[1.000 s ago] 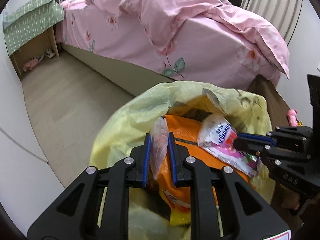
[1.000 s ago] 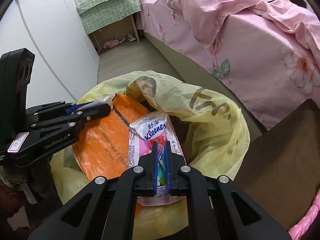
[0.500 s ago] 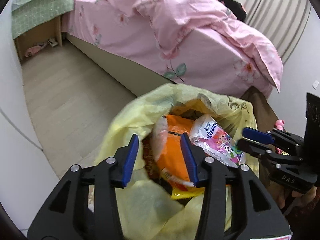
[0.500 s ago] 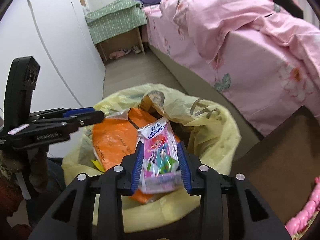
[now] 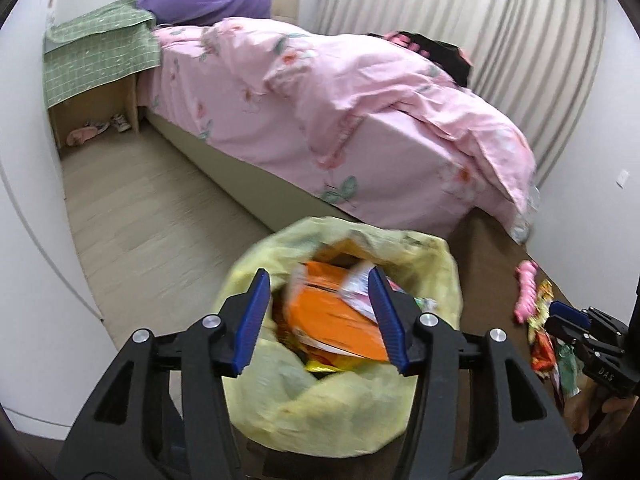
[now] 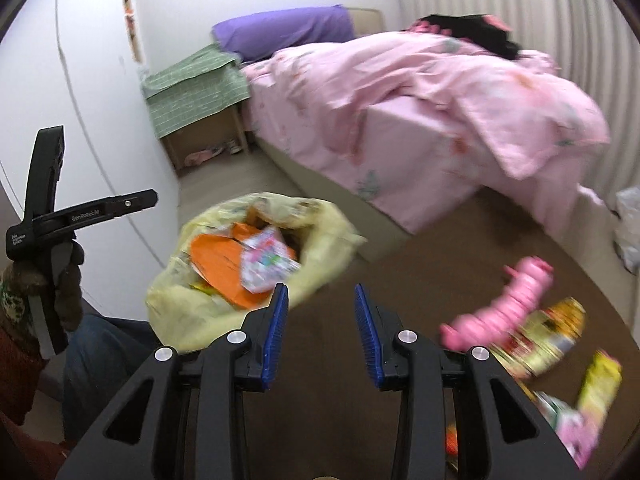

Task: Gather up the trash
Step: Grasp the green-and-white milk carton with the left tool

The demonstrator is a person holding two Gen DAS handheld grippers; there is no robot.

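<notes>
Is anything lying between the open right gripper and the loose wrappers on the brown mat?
Nothing visible blocks it. The right gripper is empty over bare brown mat; the wrappers lie to its right, with only a pink toy beside them, touching the pile's edge.

Soft, even indoor light fills both views — no hard shadows, no glare on the white walls. The fisheye lenses bow the walls and leave black corners. Motion blur smears the crumpled yellow plastic trash bag [image 5: 344,396] and the scattered colourful snack wrappers [image 6: 540,340] — the pink floral quilt [image 5: 360,92] stays fairly sharp.
</notes>
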